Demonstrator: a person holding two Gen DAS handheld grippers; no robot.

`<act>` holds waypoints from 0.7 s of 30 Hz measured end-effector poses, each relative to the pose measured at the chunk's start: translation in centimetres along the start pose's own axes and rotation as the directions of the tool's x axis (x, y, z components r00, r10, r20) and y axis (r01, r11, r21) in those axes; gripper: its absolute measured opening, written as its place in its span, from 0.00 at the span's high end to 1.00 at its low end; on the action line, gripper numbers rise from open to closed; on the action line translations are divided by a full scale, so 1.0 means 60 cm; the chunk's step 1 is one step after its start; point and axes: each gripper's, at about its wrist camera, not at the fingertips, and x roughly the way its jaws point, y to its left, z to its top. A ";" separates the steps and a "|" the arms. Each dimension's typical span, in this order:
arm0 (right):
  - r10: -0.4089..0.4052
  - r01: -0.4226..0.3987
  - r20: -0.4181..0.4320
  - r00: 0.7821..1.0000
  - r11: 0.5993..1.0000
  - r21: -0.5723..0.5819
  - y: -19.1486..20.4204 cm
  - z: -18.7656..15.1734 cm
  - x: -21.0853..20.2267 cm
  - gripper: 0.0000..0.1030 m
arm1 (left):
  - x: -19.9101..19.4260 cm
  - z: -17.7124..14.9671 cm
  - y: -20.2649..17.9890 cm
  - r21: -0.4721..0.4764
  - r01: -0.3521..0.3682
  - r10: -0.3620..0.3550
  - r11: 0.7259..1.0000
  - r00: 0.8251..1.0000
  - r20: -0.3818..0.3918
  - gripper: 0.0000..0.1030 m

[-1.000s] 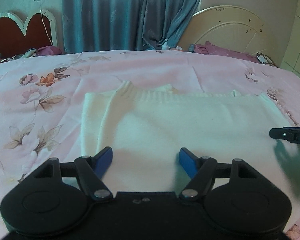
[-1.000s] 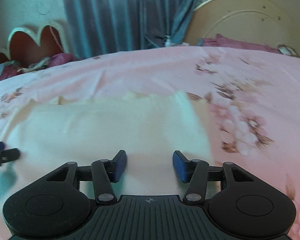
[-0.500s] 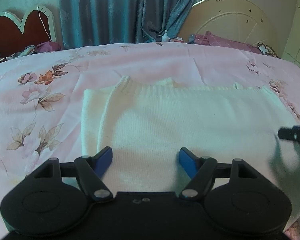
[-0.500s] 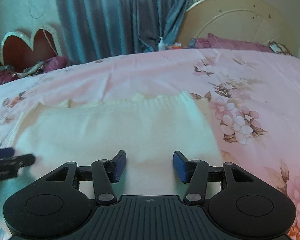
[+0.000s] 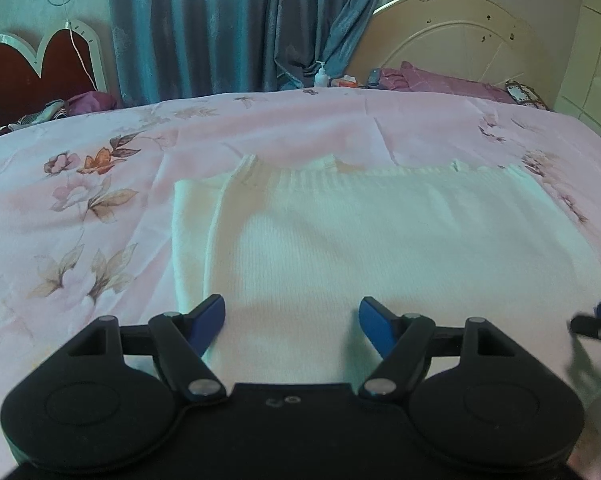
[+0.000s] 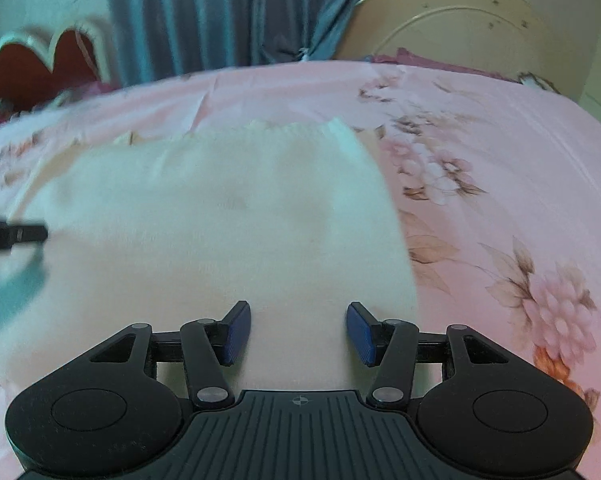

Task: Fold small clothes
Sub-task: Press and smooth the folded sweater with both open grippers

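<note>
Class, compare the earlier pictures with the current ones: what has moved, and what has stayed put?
The right hand-held gripper slid rightward along the sweater, now sitting near its right edge. Nothing was gripped or released. The left hand-held gripper stayed open over the sweater, which lies flat on the bed, unchanged.

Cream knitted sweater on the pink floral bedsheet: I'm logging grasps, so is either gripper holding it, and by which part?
Nothing is held. The left gripper and right gripper both stand open over the cream knitted sweater, which lies flat.
</note>
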 end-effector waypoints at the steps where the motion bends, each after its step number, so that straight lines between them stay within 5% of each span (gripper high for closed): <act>1: -0.019 0.018 -0.009 1.000 1.000 -0.010 -0.001 -0.004 0.002 0.49 | -0.007 -0.005 -0.002 0.004 0.005 -0.005 1.000 1.000 -0.002 0.29; 10: -0.037 0.036 -0.019 0.999 0.999 -0.009 -0.006 -0.022 0.015 0.47 | -0.023 -0.070 -0.008 0.038 0.020 -0.018 0.999 0.999 -0.051 0.27; 21: -0.055 0.055 -0.022 0.998 0.998 -0.002 -0.002 -0.023 0.016 0.45 | -0.021 -0.072 -0.003 0.028 0.025 -0.024 0.999 0.999 -0.048 0.25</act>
